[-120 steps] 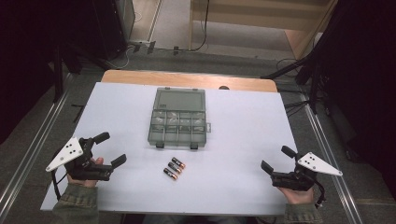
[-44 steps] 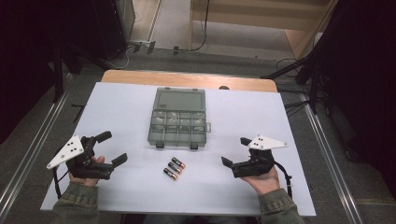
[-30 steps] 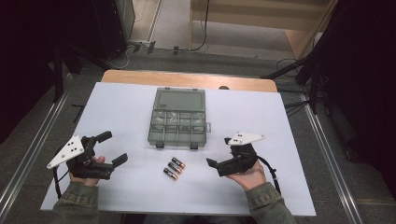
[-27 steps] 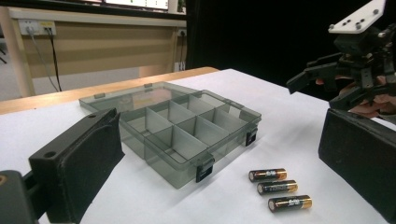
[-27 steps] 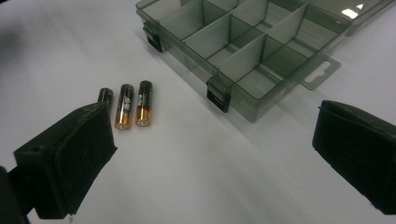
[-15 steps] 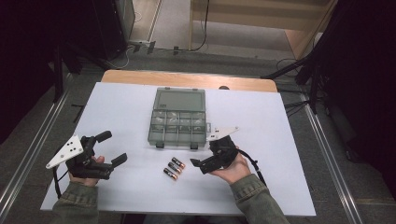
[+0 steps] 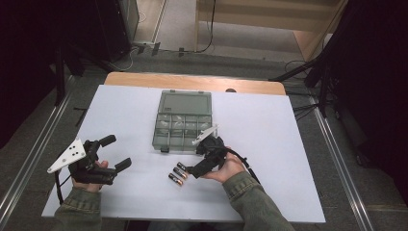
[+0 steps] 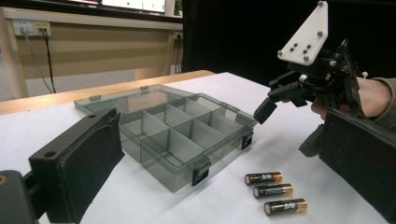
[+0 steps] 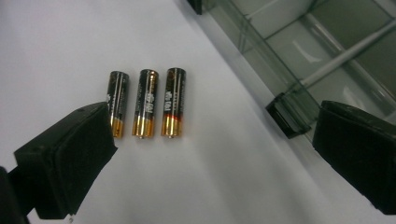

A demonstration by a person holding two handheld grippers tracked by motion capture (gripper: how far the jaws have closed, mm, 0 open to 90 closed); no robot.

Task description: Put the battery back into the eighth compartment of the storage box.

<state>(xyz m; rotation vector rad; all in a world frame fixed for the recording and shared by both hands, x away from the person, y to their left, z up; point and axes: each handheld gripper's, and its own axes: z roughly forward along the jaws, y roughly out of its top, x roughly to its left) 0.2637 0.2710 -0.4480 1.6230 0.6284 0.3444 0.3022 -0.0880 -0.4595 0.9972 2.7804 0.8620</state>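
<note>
A: Right gripper (image 7: 198, 163) has its jaws wide apart, hovering just beside three batteries (image 9: 146, 101) lying on the table (image 7: 288, 144) near the open organizer box (image 7: 183, 120). Left gripper (image 7: 115, 151) is parted too, off to the side.

B: Probably smooth, rigid, roll-prone. I'd pinch one mid-body, across its width.

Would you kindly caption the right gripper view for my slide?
Open right gripper above three batteries beside the open compartment box.
</note>
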